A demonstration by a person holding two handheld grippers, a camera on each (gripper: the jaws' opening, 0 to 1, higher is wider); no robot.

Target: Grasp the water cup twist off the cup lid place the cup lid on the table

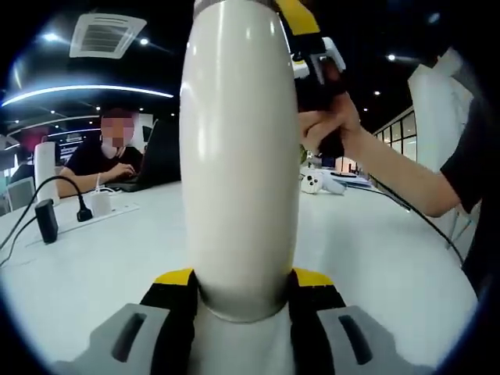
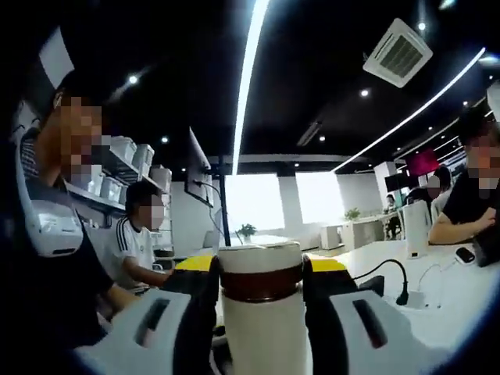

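A tall white water cup (image 1: 238, 156) stands up between my left gripper's (image 1: 244, 278) yellow-tipped jaws, which are shut on its lower body. At the cup's top, the right gripper (image 1: 311, 55) comes in from the right, held by a person's hand (image 1: 328, 125). In the right gripper view, the white cup lid (image 2: 260, 256) sits between the jaws of my right gripper (image 2: 262, 266), which is shut on it. A brown band (image 2: 262, 285) shows between the lid and the white body (image 2: 262, 336) below it.
A white table (image 1: 375, 258) spreads under the cup. On its left lie a black adapter (image 1: 47, 220) and cables, and a seated person works at a laptop (image 1: 160, 156). A white device (image 1: 322, 183) rests at the far right. Other people sit around.
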